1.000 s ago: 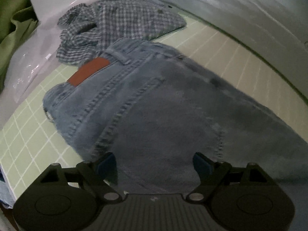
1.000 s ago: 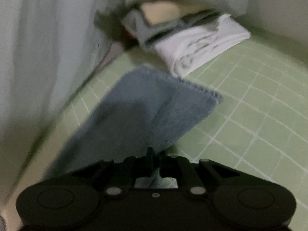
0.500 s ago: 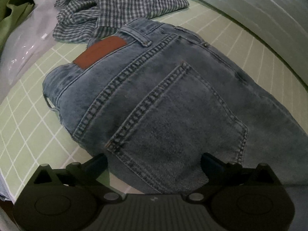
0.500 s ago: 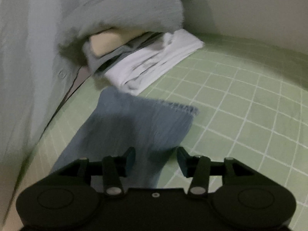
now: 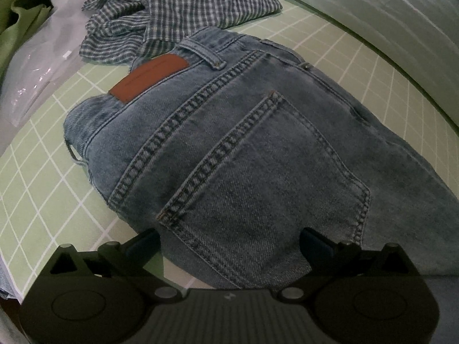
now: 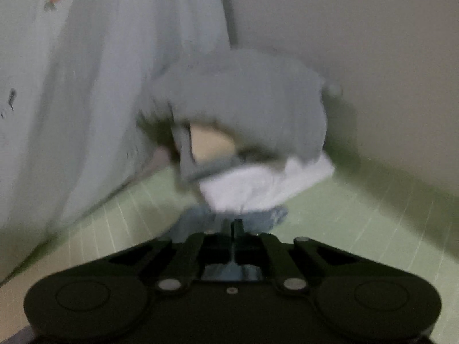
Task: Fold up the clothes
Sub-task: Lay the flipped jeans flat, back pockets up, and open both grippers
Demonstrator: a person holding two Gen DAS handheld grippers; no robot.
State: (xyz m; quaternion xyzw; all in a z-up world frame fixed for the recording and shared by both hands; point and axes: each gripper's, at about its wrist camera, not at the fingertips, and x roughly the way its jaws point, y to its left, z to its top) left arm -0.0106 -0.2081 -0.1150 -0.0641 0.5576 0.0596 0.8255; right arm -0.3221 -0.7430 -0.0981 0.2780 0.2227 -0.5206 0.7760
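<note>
Blue denim jeans (image 5: 246,149) lying flat on the green gridded mat (image 5: 34,172), waistband near its far-left corner by the crumpled checked shirt (image 5: 172,8). Left gripper (image 5: 229,243) spread above the seat; right gripper (image 6: 234,226) pressed together, seemingly pinching the hem — view blurred. Best pinned at the seat while carrying the leg over squarely — edges aligned.

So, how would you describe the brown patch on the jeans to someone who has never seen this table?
On the green gridded mat lie blue jeans, below a crumpled checked shirt. On their waistband, beside a belt loop, sits the leather patch: a plain rust-brown rectangle, the only warm colour on the denim.
</note>
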